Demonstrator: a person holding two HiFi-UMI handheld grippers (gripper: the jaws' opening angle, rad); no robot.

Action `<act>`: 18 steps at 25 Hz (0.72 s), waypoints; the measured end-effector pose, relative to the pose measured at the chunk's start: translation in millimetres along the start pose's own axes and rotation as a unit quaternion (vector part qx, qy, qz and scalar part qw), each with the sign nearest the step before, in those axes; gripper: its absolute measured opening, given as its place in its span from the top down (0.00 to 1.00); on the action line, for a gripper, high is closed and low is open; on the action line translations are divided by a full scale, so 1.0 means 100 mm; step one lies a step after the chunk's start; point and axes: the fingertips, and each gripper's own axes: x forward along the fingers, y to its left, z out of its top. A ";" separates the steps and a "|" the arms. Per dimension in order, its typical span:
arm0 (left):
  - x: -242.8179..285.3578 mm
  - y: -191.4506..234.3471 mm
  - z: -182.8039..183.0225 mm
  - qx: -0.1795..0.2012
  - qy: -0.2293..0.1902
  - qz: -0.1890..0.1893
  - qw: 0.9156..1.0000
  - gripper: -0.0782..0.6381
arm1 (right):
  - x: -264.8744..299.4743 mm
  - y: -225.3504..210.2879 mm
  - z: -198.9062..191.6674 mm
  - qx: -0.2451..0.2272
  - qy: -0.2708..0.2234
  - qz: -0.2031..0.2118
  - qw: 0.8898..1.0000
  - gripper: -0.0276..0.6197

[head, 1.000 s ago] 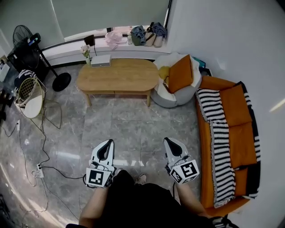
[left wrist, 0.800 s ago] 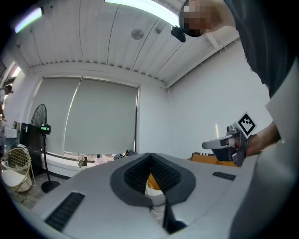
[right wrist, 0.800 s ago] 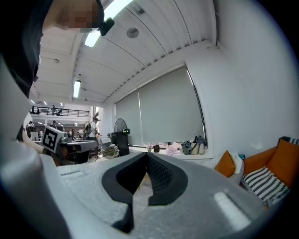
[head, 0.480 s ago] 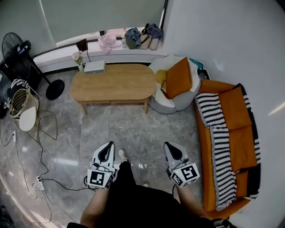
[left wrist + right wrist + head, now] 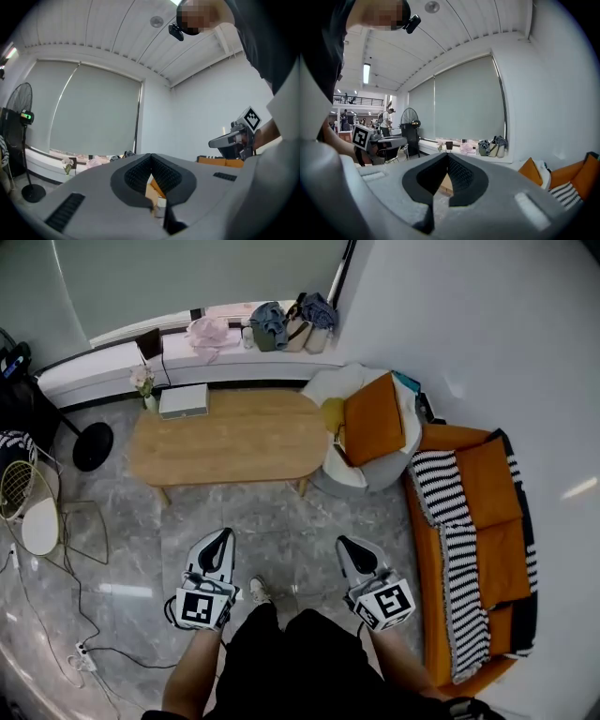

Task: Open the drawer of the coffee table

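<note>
The oval wooden coffee table stands on the grey marble floor ahead of me in the head view. Its drawer front is hidden under the top's near edge. My left gripper and right gripper are held side by side over the floor, both pointing at the table and still well short of it. In the left gripper view the left gripper is shut with nothing in it, and a strip of the table shows through the notch. The right gripper is likewise shut and empty.
A white box and a small flower vase stand on the table's far left. A grey beanbag with an orange cushion sits right of the table, an orange sofa along the right wall. A fan base, a chair and cables are at the left.
Both grippers have been carried forward towards the coffee table, which now lies nearer and larger in the head view. The jaws have stayed shut.
</note>
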 end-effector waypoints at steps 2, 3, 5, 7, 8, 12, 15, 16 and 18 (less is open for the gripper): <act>0.13 0.16 -0.05 -0.008 0.005 0.004 1.000 0.88 | 0.15 -0.03 0.00 0.004 0.008 0.000 1.000 0.95; 0.16 0.19 -0.08 -0.011 0.007 0.004 1.000 0.88 | 0.20 -0.04 -0.02 0.006 0.012 -0.001 1.000 0.95; 0.20 0.22 -0.15 -0.022 0.010 0.000 1.000 0.88 | 0.28 -0.05 -0.04 0.008 0.016 -0.002 1.000 0.95; 0.25 0.22 -0.23 -0.025 0.025 -0.001 0.999 0.88 | 0.36 -0.10 0.00 0.007 0.013 -0.001 1.000 0.95; 0.29 0.21 -0.26 -0.023 0.032 -0.002 0.999 0.88 | 0.39 -0.14 0.03 0.004 0.011 0.000 1.000 0.95; 0.47 0.17 -0.23 -0.015 0.032 -0.001 0.999 0.88 | 0.49 -0.34 0.13 0.000 -0.004 0.008 1.000 0.95; 0.60 0.16 -0.10 -0.017 0.011 0.009 1.000 0.88 | 0.55 -0.50 0.16 0.003 -0.011 0.015 1.000 0.95; 0.62 0.16 -0.08 -0.014 0.010 0.013 1.000 0.88 | 0.57 -0.54 0.17 0.001 -0.012 0.018 1.000 0.95; 0.67 0.16 -0.08 -0.001 0.025 0.022 0.999 0.88 | 0.62 -0.63 0.22 -0.006 -0.013 0.029 0.999 0.95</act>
